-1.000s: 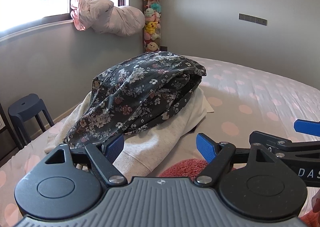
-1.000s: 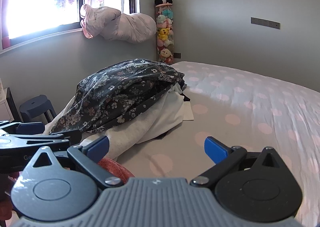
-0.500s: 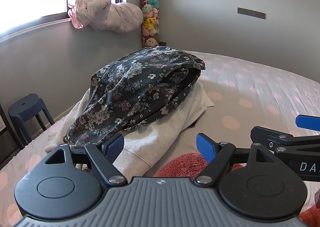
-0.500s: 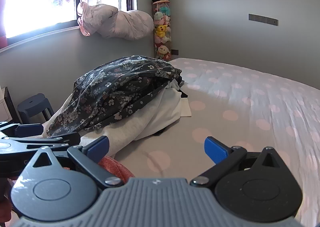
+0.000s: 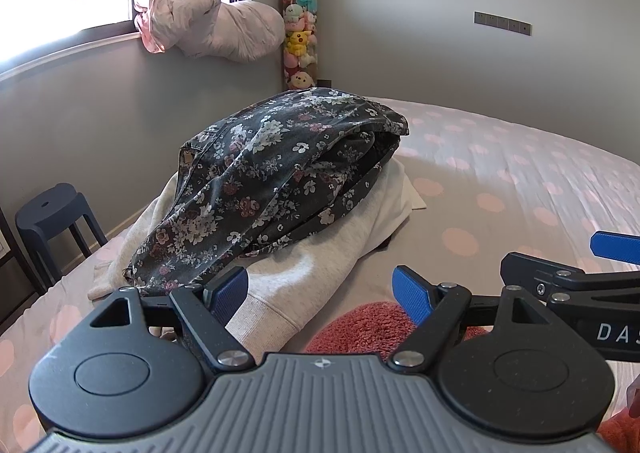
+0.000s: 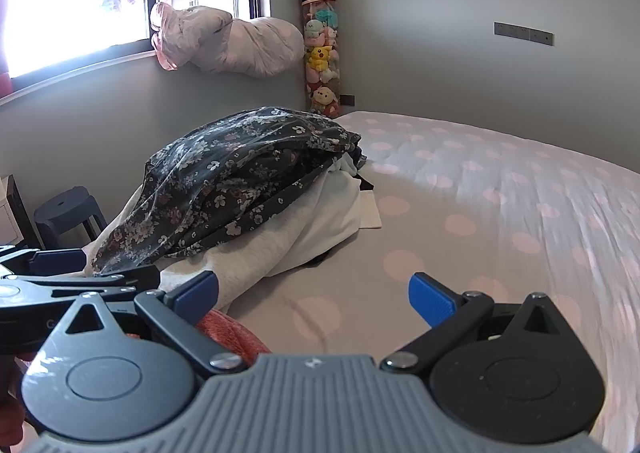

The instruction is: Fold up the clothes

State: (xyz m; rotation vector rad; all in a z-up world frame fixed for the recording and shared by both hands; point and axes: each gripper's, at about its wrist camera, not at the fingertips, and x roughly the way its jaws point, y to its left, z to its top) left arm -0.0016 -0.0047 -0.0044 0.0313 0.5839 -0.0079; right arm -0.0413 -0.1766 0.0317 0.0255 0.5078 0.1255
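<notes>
A dark floral garment (image 5: 280,177) lies on top of a light grey sweatshirt (image 5: 320,277) in a pile on the bed; both also show in the right wrist view, the floral garment (image 6: 240,181) above the sweatshirt (image 6: 288,245). A fuzzy coral-red garment (image 5: 360,329) lies just below my left gripper (image 5: 320,293), which is open and empty. My right gripper (image 6: 314,293) is open and empty, with the coral garment (image 6: 228,333) by its left finger. The right gripper also shows at the right edge of the left wrist view (image 5: 600,265).
The bed has a grey cover with pink dots (image 6: 500,213). A dark blue stool (image 5: 52,213) stands left of the bed. A bundle of pale bedding (image 5: 212,25) sits on the window sill. A tube of plush toys (image 5: 298,25) stands in the corner.
Both grippers have shifted slightly, with the pile sitting a little higher and nearer in view. Both stay open and empty.
</notes>
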